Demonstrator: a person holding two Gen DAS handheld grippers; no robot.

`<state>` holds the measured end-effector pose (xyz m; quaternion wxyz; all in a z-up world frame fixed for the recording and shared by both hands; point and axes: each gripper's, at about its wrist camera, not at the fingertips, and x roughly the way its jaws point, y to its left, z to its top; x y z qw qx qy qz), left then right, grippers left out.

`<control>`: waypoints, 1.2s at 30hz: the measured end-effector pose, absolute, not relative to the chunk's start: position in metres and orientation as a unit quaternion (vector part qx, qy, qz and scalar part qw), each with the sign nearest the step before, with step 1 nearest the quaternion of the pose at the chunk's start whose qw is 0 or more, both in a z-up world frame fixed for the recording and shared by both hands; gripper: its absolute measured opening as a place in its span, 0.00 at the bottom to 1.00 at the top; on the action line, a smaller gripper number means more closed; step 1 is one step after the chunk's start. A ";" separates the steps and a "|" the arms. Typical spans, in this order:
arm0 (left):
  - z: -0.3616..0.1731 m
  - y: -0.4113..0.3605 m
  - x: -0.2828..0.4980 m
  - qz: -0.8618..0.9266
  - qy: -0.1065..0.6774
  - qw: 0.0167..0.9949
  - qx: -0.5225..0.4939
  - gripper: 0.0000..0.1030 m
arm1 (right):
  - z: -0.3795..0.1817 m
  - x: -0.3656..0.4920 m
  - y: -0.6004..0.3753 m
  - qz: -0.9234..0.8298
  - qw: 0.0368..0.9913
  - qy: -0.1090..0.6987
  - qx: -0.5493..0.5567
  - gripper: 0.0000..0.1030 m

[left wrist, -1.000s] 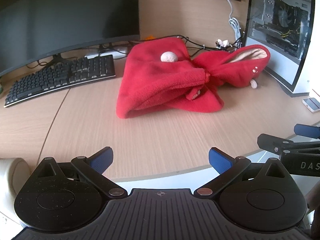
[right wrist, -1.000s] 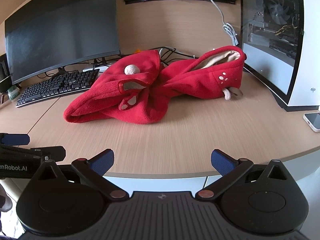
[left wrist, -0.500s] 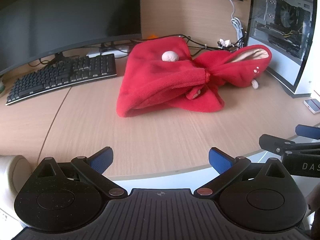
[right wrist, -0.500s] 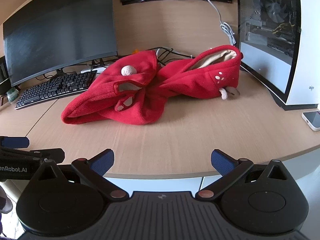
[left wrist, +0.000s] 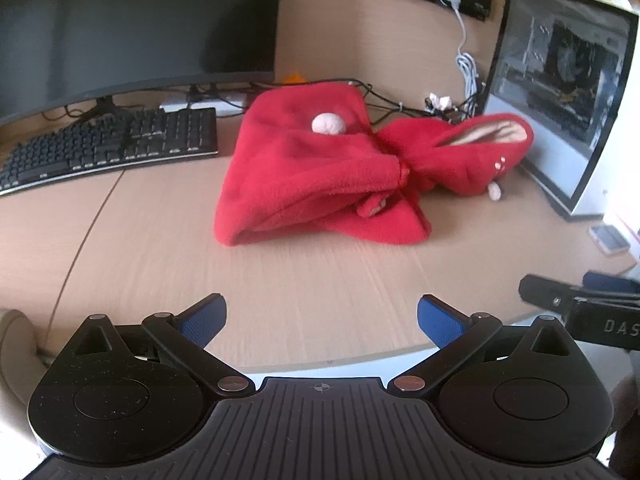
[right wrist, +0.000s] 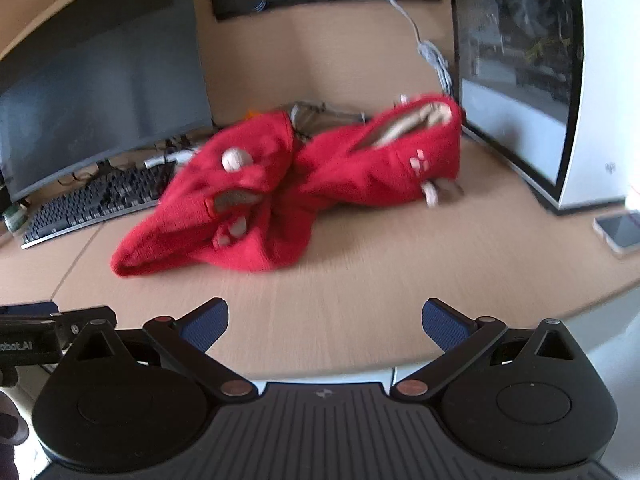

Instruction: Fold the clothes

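**Red garment bunched on the table, both grippers empty**

Where the left wrist camera looks, the left hand-held gripper [left wrist: 322,316] hangs at the near edge of the table [left wrist: 160,248], its blue fingers spread wide and empty. A crumpled red fleece garment [left wrist: 320,176] lies well ahead, beside a keyboard [left wrist: 108,148].

From the right wrist, somewhat blurred, the right hand-held gripper [right wrist: 325,318] is likewise spread apart, empty. Between monitor [right wrist: 100,92] and computer case [right wrist: 560,80] sits the garment [right wrist: 280,192]; a phone [right wrist: 620,232] lies right.

My left gripper [left wrist: 322,314] and right gripper [right wrist: 325,317] look alike: black ribbed housing, two round speckled discs, linkage arms with copper-coloured pivot screws. Blue textured pads [left wrist: 439,320] tip the fingers. White lettering marks each gripper's black side.
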<state>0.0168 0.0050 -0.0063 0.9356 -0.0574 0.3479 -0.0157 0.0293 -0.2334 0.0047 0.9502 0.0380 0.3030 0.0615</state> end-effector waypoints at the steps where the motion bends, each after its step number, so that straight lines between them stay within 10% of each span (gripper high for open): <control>1: -0.005 0.008 0.017 -0.015 0.347 0.935 -0.064 1.00 | 0.008 0.026 -0.232 0.060 0.955 0.290 0.031 1.00; 36: 0.012 -0.012 0.057 -0.022 0.311 0.950 -0.008 1.00 | 0.018 0.088 -0.270 0.047 0.963 0.266 -0.013 1.00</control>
